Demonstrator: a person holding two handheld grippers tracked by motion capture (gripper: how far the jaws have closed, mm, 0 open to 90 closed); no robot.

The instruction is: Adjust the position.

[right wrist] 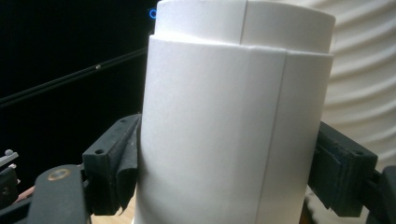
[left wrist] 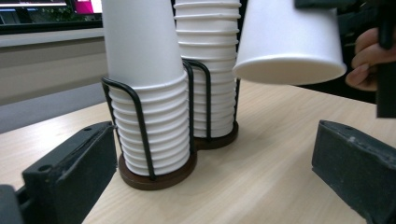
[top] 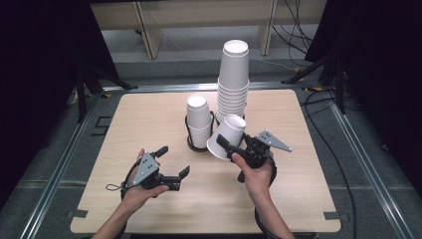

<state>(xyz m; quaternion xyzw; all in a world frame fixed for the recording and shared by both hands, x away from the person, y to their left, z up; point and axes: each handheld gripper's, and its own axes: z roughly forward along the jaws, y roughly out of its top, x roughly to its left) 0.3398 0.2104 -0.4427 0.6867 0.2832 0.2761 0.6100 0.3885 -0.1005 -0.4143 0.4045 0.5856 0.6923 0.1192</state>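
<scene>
Cup [top: 227,136] clamped, tilted, in right gripper [top: 225,144] jaws; left gripper [top: 172,162] jaws open, empty. Likely nesting: square it over short stack [top: 199,121], lower straight.

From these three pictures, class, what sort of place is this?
Probably a lab or recording studio: black curtains around a lone wooden table, loose cables across the floor, and stacked paper cups as props.

A white paper cup [top: 226,135], upside down and tilted, hangs clear of the table between the right gripper's [top: 230,148] jaws, which press its sides. Just behind it two stacks of upside-down white cups stand in a black wire holder [top: 189,130] on brown bases: a short stack [top: 198,121] and, touching it, a tall stack [top: 233,79].
</scene>
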